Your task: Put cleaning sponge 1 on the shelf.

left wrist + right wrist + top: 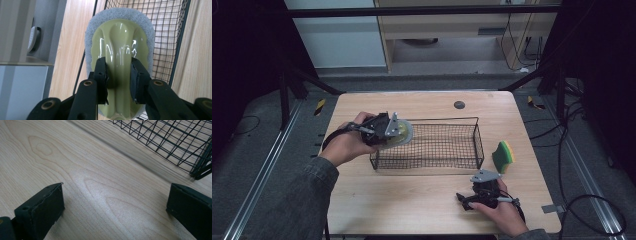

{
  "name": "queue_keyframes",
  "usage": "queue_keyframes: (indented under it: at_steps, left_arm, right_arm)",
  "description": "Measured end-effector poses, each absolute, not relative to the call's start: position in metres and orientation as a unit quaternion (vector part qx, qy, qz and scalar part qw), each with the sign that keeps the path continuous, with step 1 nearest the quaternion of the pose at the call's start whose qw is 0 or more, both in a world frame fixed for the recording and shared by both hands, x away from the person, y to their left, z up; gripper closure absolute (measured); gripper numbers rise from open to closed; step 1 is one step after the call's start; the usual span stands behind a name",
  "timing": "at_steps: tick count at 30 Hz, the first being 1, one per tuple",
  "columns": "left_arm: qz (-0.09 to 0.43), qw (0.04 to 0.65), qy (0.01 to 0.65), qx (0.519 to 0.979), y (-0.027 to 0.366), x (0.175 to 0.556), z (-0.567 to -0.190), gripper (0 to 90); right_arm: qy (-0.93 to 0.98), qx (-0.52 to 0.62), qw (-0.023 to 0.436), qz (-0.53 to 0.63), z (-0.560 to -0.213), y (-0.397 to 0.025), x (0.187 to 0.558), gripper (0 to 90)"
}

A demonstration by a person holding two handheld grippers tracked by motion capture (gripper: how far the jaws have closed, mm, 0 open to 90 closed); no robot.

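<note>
While the left tongs (117, 77) stay unlisted as free, they are entered here as clamped on the raised central ridge of a scrubbing pad (120, 50): pale green glossy plastic grip on top, grey-white abrasive fleece rimming it. Held at the ridge, presumably because that is the one narrow part the jaws can span.

Location of pad: in the air at the left end of the black wire basket (432, 142), over or just beside its near-left corner; whether it touches the rim cannot be told. Likely being carried to the basket.

Right tongs (469, 200): jaws wide apart, nothing between them, resting low on the wooden surface (412, 200) in front of the basket, apparently idle or waiting.

Sponge (503, 156), green with a yellow layer: standing on edge just beside the basket's right end, outside it, near the right tongs and probably next to be collected.

Basket contents: none visible.
</note>
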State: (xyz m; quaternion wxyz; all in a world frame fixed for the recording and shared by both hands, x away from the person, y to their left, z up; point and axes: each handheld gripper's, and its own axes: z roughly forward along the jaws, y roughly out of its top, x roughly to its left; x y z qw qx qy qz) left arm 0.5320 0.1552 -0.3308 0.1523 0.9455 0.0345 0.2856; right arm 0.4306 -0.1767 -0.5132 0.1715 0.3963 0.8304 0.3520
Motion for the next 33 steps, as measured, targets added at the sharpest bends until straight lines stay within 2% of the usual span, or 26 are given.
queue_keyframes:
  at_steps: [33]
  left_arm:
    - [0.233, 0.12, 0.035, 0.964, 0.15, 0.541, -0.363, 70.6]
  right_arm:
    - [0.831, 0.395, 0.173, 0.352, -0.513, -0.177, 0.431, 1.3]
